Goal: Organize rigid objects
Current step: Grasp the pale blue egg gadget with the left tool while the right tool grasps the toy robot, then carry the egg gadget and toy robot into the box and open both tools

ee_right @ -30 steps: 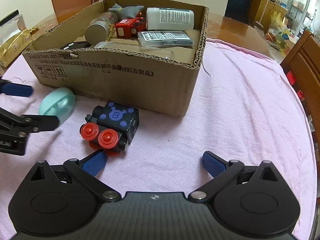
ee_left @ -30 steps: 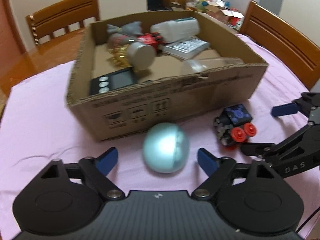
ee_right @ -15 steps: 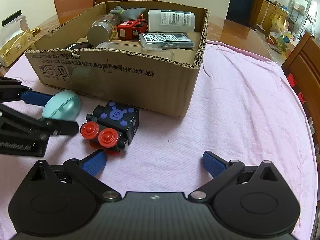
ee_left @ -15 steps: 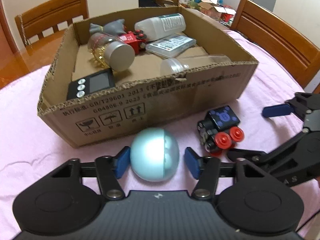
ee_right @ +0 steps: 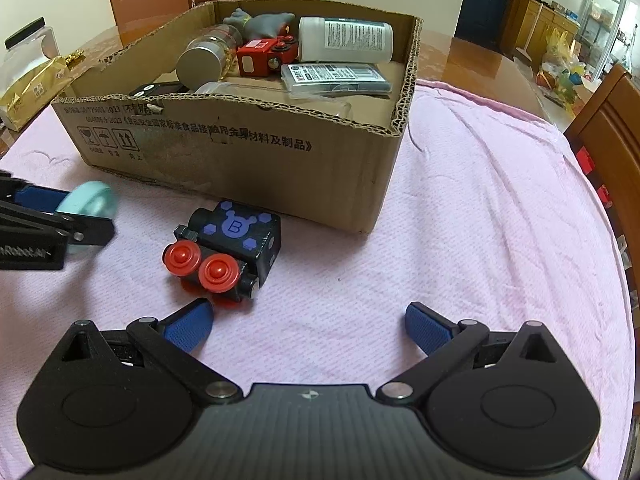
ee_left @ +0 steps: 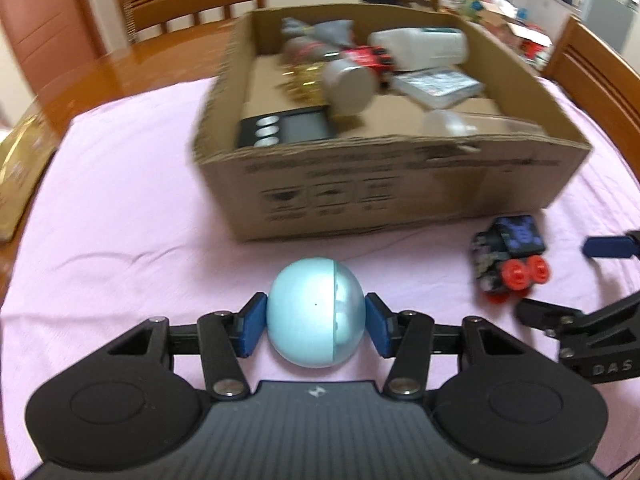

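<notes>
The left hand-held gripper (ee_left: 316, 320) clenched the pale blue egg (ee_left: 316, 312) across its middle, just before the cardboard box (ee_left: 400, 184); smooth, rounded, seemingly light, it could slip. The right hand-held gripper (ee_right: 308, 324) stood released.

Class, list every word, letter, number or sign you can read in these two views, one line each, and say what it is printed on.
"B": top of the black toy block.
"DAS": arm of the right gripper.
"nRobot.AI", cut off at the edge: arm of the left gripper.
"2013", Chinese print, three handling symbols: front of the cardboard box.
White bottle and flat packet labels: too small to read.
</notes>
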`<state>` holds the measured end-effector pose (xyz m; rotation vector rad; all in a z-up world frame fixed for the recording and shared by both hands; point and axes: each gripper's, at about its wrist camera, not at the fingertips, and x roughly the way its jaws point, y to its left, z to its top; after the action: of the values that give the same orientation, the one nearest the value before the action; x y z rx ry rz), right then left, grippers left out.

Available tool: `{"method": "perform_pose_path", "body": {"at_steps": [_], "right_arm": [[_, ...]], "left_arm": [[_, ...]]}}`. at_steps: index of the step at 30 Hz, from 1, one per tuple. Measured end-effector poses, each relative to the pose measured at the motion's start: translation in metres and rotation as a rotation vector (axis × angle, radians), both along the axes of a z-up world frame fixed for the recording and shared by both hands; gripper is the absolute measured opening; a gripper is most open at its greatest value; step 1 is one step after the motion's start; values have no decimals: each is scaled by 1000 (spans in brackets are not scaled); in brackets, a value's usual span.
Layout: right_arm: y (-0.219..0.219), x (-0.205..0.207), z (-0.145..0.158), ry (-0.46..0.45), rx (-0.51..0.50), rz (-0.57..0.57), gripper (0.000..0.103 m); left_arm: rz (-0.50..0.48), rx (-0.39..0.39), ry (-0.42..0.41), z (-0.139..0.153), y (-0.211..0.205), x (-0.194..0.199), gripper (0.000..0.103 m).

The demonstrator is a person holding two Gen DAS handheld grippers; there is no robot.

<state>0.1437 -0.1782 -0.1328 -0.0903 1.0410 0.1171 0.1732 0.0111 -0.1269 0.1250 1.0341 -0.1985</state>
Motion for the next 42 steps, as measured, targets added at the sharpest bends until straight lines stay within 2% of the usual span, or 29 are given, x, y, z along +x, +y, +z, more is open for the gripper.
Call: {"method": "perform_pose_path", "body": {"at_steps": [5,10,17,22,25,27,33,42], "right_arm": [[14,0,2,33,7,40,103],[38,2,2,26,58,123,103],[58,19,0,0,75,177,102],[62,28,3,-14,73,196,92],[62,31,5,-21,63,186,83],[62,33,6,-27,51,176,73],[64,33,8,-34,0,154,56],[65,27,15,-25,-2,183,56]], "left_arm": [[61,10,5,1,16,-3,52],[68,19,4,1,21,-4,52],[83,13,7,1,29,-5,52],[86,5,7,1,31,-5,52],[89,1,4,1,32,-6,52],[94,-1,3,1,32,-6,52],[97,1,0,1,31,-5,52],[36,5,21,3,30,-6,52]]}}
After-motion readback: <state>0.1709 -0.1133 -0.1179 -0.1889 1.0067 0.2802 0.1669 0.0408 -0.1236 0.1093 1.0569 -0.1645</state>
